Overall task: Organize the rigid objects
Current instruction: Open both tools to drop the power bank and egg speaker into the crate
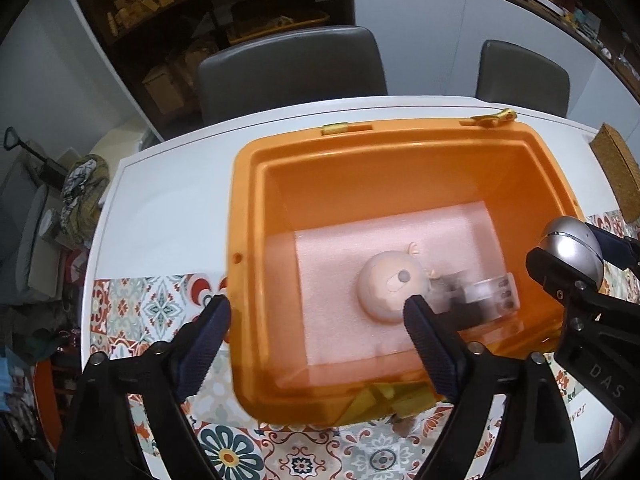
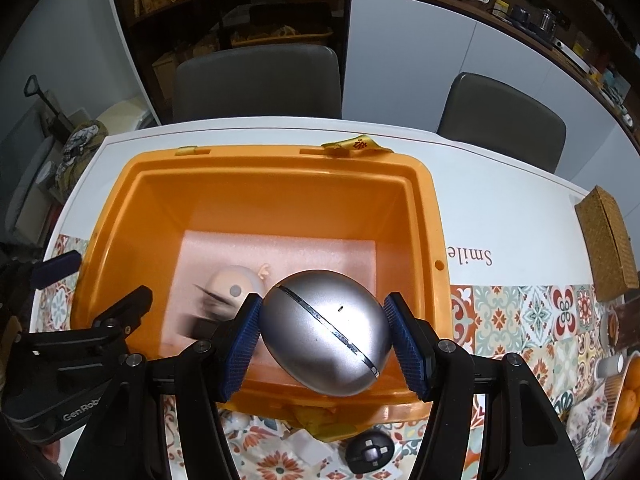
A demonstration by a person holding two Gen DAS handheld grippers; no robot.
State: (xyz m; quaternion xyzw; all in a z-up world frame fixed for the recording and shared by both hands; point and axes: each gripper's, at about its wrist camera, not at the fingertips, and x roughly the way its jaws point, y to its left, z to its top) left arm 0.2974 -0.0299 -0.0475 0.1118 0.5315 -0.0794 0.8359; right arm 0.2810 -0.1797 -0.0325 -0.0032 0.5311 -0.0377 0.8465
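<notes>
An open orange plastic box [image 1: 256, 216] [image 2: 424, 216] with a pink foam liner stands on the table. In it lie a round pink toy [image 1: 390, 288] [image 2: 232, 284] and a blurred clear-and-dark object [image 1: 480, 294]. My left gripper [image 1: 316, 312] is open and empty over the box's near left wall. My right gripper [image 2: 322, 312] is shut on a silver egg-shaped object [image 2: 328, 328] [image 1: 574, 248] above the box's near edge.
A patterned tile mat [image 1: 160, 304] [image 2: 532, 320] covers the near table. A woven box [image 2: 608, 240] [image 1: 618, 172] lies at the right. A round black object [image 2: 370, 450] lies below the box. Oranges [image 2: 626, 404] sit far right. Two grey chairs [image 1: 292, 72] stand behind.
</notes>
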